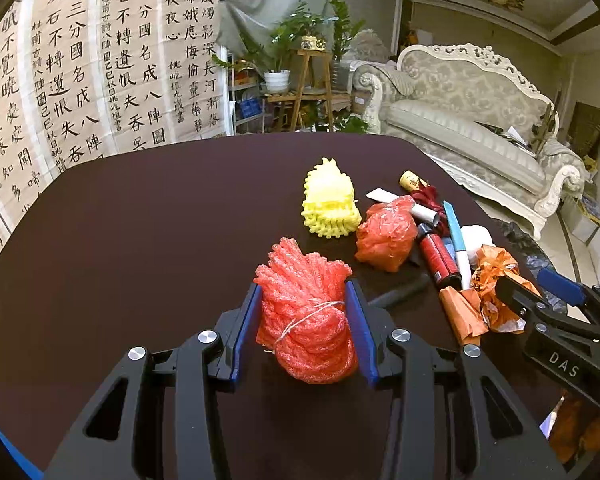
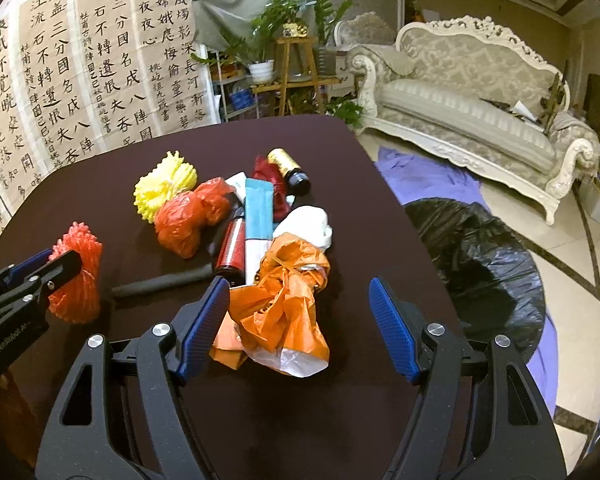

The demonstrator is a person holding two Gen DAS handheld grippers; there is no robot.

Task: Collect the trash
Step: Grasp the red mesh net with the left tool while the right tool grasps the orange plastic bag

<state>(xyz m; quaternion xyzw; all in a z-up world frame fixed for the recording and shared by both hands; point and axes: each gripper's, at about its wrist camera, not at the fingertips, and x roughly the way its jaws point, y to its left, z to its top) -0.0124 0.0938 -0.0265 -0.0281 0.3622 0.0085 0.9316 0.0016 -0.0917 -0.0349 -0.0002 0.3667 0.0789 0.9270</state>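
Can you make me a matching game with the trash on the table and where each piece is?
Things:
1. red foam net
2. orange plastic bag
3. yellow foam net
4. black trash bag

Places:
A. on the floor beside the table
B. squeezed in the left gripper
C. free on the table, far side of the pile
D. between the right gripper's open fingers

Pairs: 1-B, 2-D, 3-C, 4-A
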